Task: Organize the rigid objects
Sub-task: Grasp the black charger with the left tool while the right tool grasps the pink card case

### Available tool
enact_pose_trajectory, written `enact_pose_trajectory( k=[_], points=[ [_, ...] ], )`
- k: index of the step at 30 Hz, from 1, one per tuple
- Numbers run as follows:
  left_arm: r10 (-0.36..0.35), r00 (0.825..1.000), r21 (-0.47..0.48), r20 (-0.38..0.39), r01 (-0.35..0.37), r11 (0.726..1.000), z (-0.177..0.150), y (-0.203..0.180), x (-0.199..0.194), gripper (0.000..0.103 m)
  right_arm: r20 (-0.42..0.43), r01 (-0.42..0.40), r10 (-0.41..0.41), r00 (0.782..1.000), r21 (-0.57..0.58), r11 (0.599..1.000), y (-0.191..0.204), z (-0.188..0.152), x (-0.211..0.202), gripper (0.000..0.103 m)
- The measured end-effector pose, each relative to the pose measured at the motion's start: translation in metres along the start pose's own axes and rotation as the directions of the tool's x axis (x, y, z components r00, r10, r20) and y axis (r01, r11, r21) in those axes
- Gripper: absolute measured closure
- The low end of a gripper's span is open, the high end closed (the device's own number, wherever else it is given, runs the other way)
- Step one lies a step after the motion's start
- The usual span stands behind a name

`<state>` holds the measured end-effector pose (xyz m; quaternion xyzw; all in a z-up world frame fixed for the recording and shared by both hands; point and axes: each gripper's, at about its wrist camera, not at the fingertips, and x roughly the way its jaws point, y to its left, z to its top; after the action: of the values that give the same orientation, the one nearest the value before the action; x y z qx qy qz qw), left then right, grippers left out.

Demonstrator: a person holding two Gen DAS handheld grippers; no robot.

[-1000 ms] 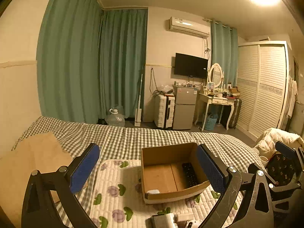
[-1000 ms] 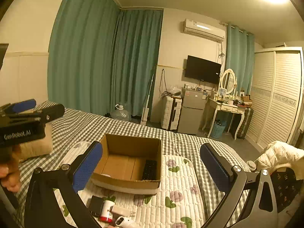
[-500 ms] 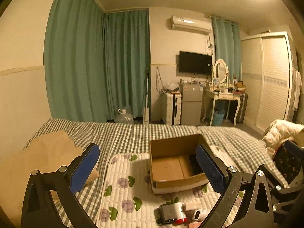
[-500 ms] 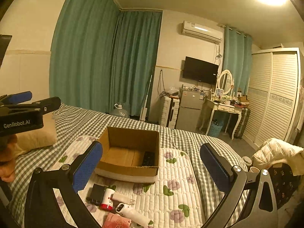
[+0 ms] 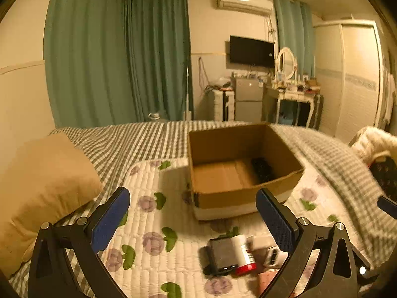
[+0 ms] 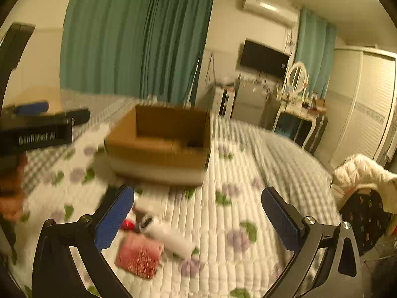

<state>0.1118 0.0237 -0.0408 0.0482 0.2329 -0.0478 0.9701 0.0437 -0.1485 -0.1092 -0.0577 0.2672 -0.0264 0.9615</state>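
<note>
Left wrist view: cardboard box [image 5: 244, 166] ahead of the jaws holds one dark object [image 5: 262, 168], perhaps a remote; sorting looks barely begun. Left gripper [image 5: 192, 219] gapes wide, empty. Loose items lie below its jaws: black device [image 5: 221, 255], red-and-white bottle [image 5: 244, 253]. Right gripper [image 6: 197, 219], equally wide and empty, hovers over pink pad [image 6: 139, 254] and white tube [image 6: 173, 239]. Pillow [image 5: 42, 186] lies left; nothing obstructs.

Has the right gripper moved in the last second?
Yes. The right gripper has tipped down toward the small items: the cardboard box sits higher in its view, a pink item newly visible.
</note>
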Motion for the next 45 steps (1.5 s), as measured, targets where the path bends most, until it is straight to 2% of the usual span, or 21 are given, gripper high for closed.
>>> enact_pose_trajectory(
  k=[3, 8, 12, 18, 21, 25, 28, 31, 34, 35, 36, 38, 40, 43, 45],
  points=[
    [-0.009, 1.000, 0.012, -0.029, 0.009, 1.000, -0.011, 0.001, 0.013, 0.000, -0.042, -0.011, 0.012, 0.999, 0.017, 1.000, 0.002, -0.014, 0.012, 0.000],
    [-0.018, 0.992, 0.015, -0.122, 0.020, 1.000, -0.031, 0.001, 0.041, 0.000, -0.098, -0.041, 0.045, 0.994, 0.048, 0.998, 0.011, -0.031, 0.030, 0.000],
    [-0.038, 0.975, 0.016, -0.220, 0.042, 0.999, -0.055, -0.005, 0.070, 0.000, -0.192, -0.070, 0.083, 0.978, 0.071, 0.995, 0.030, -0.056, 0.054, 0.000],
    [-0.034, 0.947, 0.057, -0.318, 0.055, 0.997, -0.089, -0.019, 0.105, 0.000, -0.281, -0.088, 0.110, 0.953, 0.092, 0.992, 0.045, -0.081, 0.078, 0.000],
    [-0.073, 0.942, 0.012, -0.328, 0.081, 0.997, -0.096, -0.015, 0.111, 0.000, -0.309, -0.099, 0.122, 0.943, 0.088, 0.991, 0.051, -0.087, 0.087, 0.000],
    [-0.088, 0.941, -0.028, -0.326, 0.084, 0.996, -0.094, -0.012, 0.116, 0.000, -0.330, -0.152, 0.173, 0.928, 0.090, 0.984, 0.058, -0.090, 0.098, 0.000],
    [-0.078, 0.934, -0.022, -0.350, 0.076, 0.997, -0.099, -0.019, 0.124, 0.000, -0.355, -0.153, 0.168, 0.920, 0.069, 0.986, 0.065, -0.092, 0.106, 0.000],
    [-0.093, 0.928, -0.061, -0.362, 0.076, 0.995, -0.099, -0.013, 0.126, 0.000, -0.367, -0.155, 0.171, 0.914, 0.072, 0.985, 0.067, -0.095, 0.111, 0.000],
    [-0.069, 0.924, -0.032, -0.376, 0.062, 0.998, -0.100, -0.014, 0.123, 0.000, -0.363, -0.162, 0.182, 0.914, 0.086, 0.983, 0.065, -0.094, 0.110, 0.000],
    [-0.059, 0.922, -0.017, -0.383, 0.057, 0.998, -0.100, -0.016, 0.122, 0.000, -0.360, -0.165, 0.186, 0.914, 0.088, 0.982, 0.064, -0.094, 0.109, 0.003],
    [-0.046, 0.915, 0.004, -0.401, 0.052, 0.999, -0.103, -0.017, 0.120, 0.002, -0.358, -0.169, 0.190, 0.914, 0.089, 0.982, 0.064, -0.093, 0.109, 0.006],
    [-0.046, 0.902, 0.026, -0.429, 0.064, 0.998, -0.113, -0.021, 0.114, 0.006, -0.350, -0.173, 0.195, 0.916, 0.093, 0.981, 0.063, -0.094, 0.105, 0.027],
    [-0.046, 0.903, 0.046, -0.427, 0.073, 0.996, -0.117, -0.021, 0.104, 0.014, -0.352, -0.166, 0.191, 0.916, 0.103, 0.981, 0.061, -0.094, 0.103, 0.029],
    [-0.097, 0.900, 0.036, -0.424, 0.124, 0.992, -0.122, -0.021, 0.089, 0.038, -0.352, -0.167, 0.206, 0.913, 0.138, 0.976, 0.054, -0.096, 0.101, 0.031],
    [-0.137, 0.898, 0.025, -0.419, 0.162, 0.986, -0.123, -0.026, 0.082, 0.063, -0.351, -0.161, 0.205, 0.914, 0.151, 0.975, 0.050, -0.097, 0.098, 0.032]
  ],
)
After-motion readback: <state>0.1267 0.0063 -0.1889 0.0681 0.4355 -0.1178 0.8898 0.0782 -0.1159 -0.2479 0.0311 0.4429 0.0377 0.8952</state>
